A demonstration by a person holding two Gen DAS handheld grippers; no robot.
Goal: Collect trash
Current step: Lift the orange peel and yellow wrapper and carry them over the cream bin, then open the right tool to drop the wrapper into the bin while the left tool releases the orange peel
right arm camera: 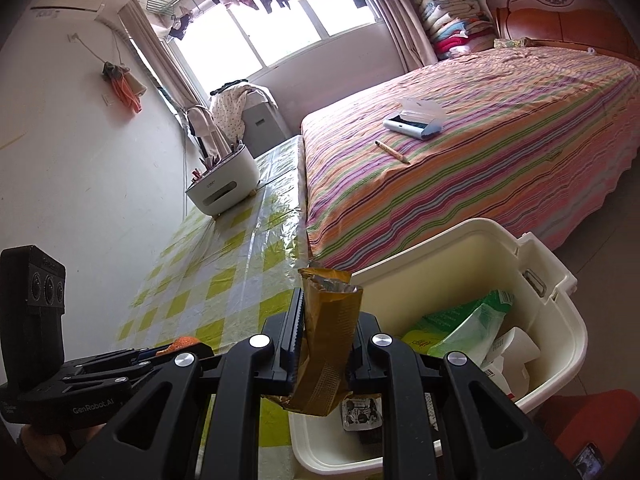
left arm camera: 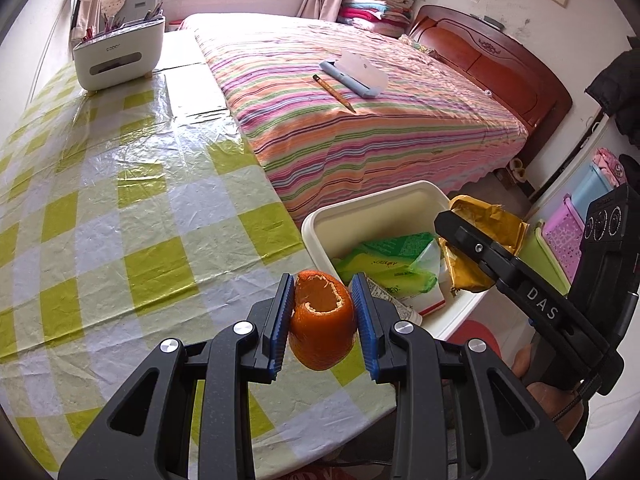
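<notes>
Far left on my left wrist view, a white organiser box (left arm camera: 118,62) sits at the back of the table (left arm camera: 100,200), on its green-and-white checked plastic cloth; coming across, my left gripper (left arm camera: 322,312) has its blue pads (left arm camera: 278,322) pressed onto both sides of a hollow orange peel (left arm camera: 322,324), jaws only partly apart, peel held above the table's near edge; just right of it is the cream bin (left arm camera: 320,224), off the table edge beside the striped bed (left arm camera: 360,120); inside the bin lies a green wrapper (left arm camera: 392,264) with some white packaging under it; on the bed behind are a pencil (left arm camera: 334,93) and a pale blue case (left arm camera: 354,76); further right my right gripper reaches in over the bin's rim with a crumpled gold wrapper (left arm camera: 480,248) in it.

On the right wrist view, the left gripper (right arm camera: 180,350) shows at the left with a bit of orange at its tip; centre, my right gripper (right arm camera: 326,344) is clamped tight on the gold wrapper (right arm camera: 328,344), which stands up between the fingers; right of that the bin (right arm camera: 568,340) lies open below, green wrapper (right arm camera: 460,328) inside.
</notes>
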